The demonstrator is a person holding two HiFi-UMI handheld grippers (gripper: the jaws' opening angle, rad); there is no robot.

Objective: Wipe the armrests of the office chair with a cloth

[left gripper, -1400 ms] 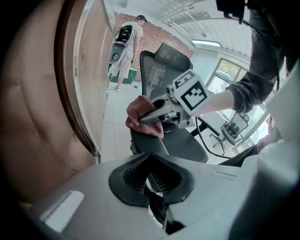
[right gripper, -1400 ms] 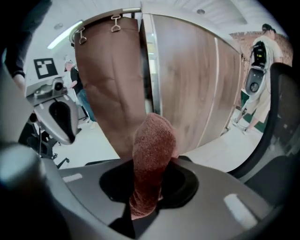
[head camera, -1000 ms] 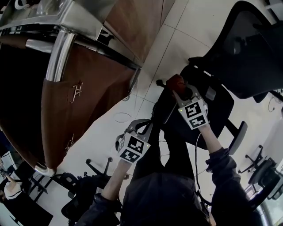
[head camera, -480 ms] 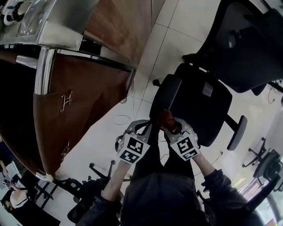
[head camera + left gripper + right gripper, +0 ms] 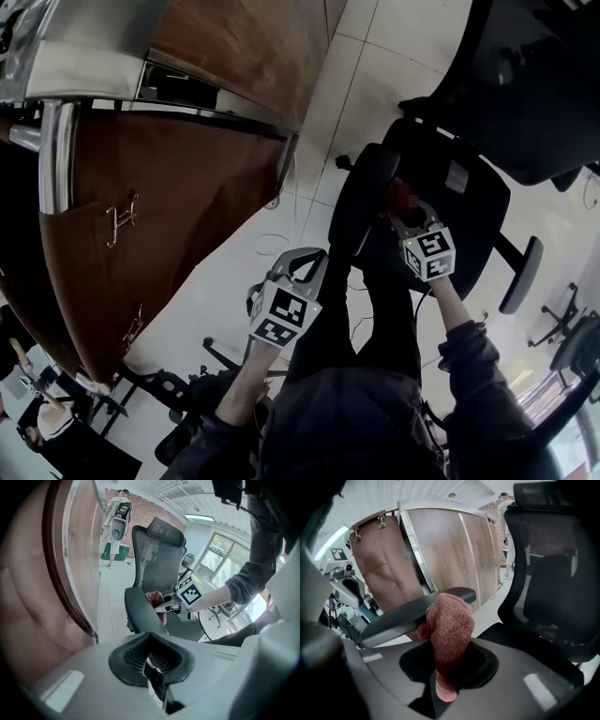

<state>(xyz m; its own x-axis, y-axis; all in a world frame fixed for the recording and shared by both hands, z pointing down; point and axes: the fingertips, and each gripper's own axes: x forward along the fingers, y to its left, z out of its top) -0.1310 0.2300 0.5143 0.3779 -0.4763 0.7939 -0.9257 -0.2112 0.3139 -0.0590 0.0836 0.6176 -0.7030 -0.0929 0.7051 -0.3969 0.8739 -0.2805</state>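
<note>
In the head view, the right gripper is holding the cloth against the armrest. The left gripper is hanging apart.

In the left gripper view, its fingers are staying clenched on nothing, with the armrest ahead of them.

In the right gripper view, the fingers are clamping the cloth, which is touching the armrest just beyond them.

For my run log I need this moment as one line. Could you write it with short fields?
right tongs: shut on pink terry cloth | cloth: against black padded chair armrest | left tongs: shut, empty, off the chair
</note>
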